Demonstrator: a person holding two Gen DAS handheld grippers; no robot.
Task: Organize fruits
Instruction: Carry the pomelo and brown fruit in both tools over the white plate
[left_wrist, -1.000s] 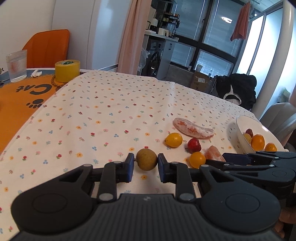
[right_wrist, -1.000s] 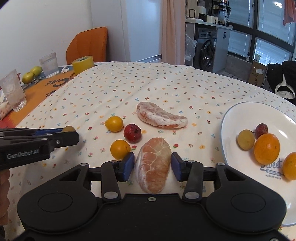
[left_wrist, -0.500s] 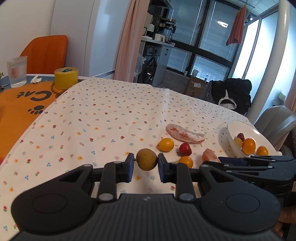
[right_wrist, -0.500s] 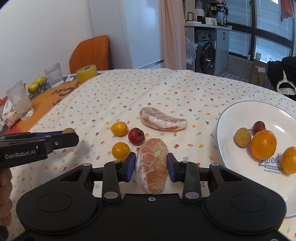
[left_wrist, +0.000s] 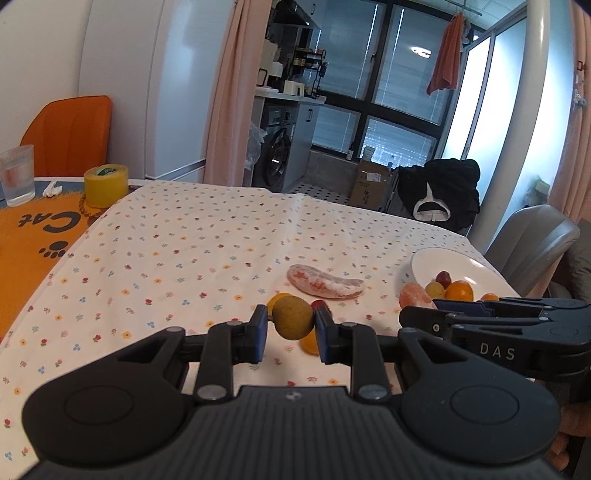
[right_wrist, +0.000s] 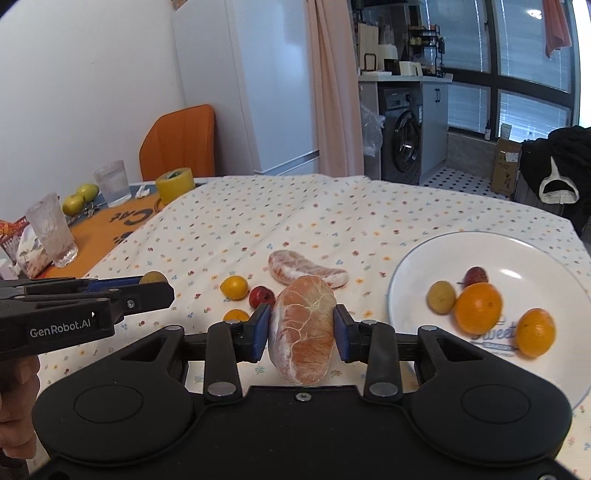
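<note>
So the peeled pomelo segment (right_wrist: 303, 332) is pinched in the right gripper (right_wrist: 301, 334) jaws, up off the desk (right_wrist: 295, 214), left of the plate (right_wrist: 517, 251). Left gripper (left_wrist: 290, 325) jaws are clamped on a small brownish-green fruit (left_wrist: 293, 318), also lifted, with loose fruits just beyond.

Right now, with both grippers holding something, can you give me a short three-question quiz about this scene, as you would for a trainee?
1. True or false: the left gripper is shut on the peeled citrus segment.
2. How many fruits lie on the white plate? A) two B) four C) six
3. Fill in: a second peeled segment lies on the ____.

Key: 1 false, it holds the small brown fruit; the right gripper holds the segment. 2 B. 3 floral tablecloth.
</note>
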